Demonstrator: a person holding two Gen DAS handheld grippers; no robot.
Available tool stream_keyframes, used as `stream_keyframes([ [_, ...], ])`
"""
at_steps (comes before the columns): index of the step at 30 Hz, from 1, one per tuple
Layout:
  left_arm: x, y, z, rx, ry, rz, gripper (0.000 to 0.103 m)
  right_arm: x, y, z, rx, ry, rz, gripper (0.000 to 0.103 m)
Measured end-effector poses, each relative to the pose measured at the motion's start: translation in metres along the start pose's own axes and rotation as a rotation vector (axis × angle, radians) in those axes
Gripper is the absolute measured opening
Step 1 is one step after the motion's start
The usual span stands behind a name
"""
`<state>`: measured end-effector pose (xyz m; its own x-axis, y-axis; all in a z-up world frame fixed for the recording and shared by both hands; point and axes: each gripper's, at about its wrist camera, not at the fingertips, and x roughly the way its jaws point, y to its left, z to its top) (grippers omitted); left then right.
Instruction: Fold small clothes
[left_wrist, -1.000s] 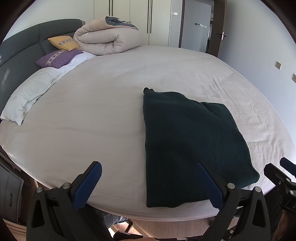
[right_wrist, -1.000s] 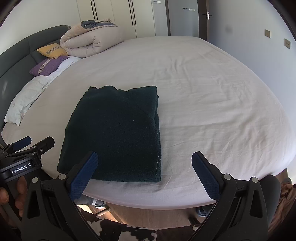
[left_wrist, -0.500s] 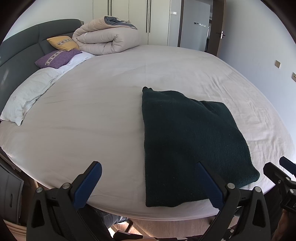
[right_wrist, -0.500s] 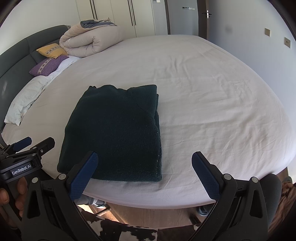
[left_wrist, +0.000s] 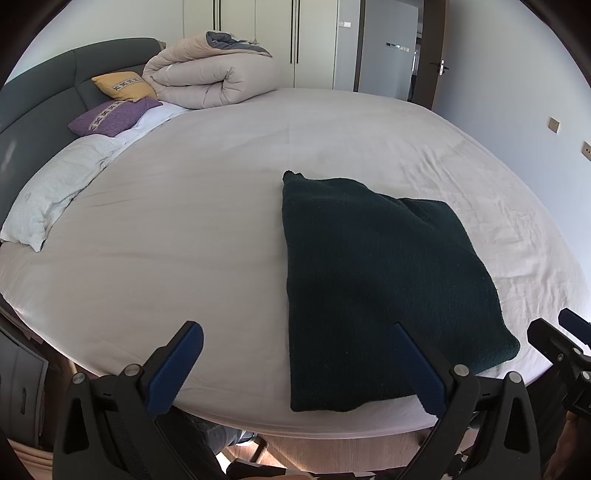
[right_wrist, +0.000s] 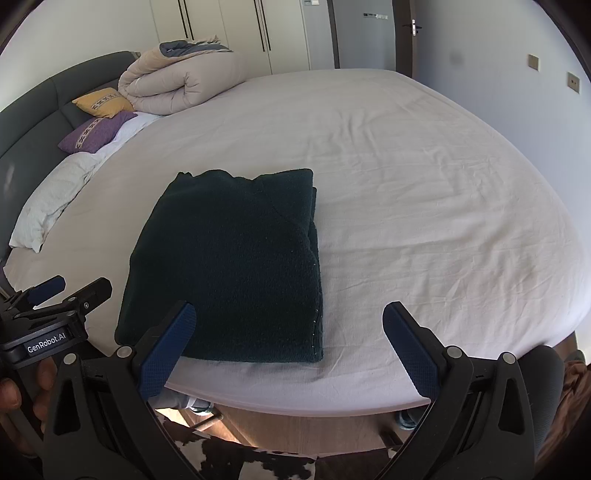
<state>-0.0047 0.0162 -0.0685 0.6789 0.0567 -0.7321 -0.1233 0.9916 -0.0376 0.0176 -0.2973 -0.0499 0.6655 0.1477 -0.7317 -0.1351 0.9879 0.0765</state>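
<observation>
Almost nothing has been altered over the last second: the dark green garment is seen as the same flat, squared stack on the bed, and only a slight drift of both views is noted. From this it is judged that the folding of this piece is finished, or nearly so (no loose sleeve or hem is left showing).

The left gripper is held with its jaws wide apart and empty; the garment lies ahead of them, toward and beyond the right-hand jaw, its near edge partly covered by that jaw. The right gripper is likewise held wide and empty, with the garment ahead, its near-left corner just behind the left-hand jaw.
</observation>
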Motion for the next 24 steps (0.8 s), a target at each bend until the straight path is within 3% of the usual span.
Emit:
stream_keyframes([
  [24, 0.0005, 0.0001, 0.0003, 0.000, 0.003, 0.000, 0.103, -0.0001, 0.0028, 0.0001, 0.014, -0.001, -0.003, 0.103],
])
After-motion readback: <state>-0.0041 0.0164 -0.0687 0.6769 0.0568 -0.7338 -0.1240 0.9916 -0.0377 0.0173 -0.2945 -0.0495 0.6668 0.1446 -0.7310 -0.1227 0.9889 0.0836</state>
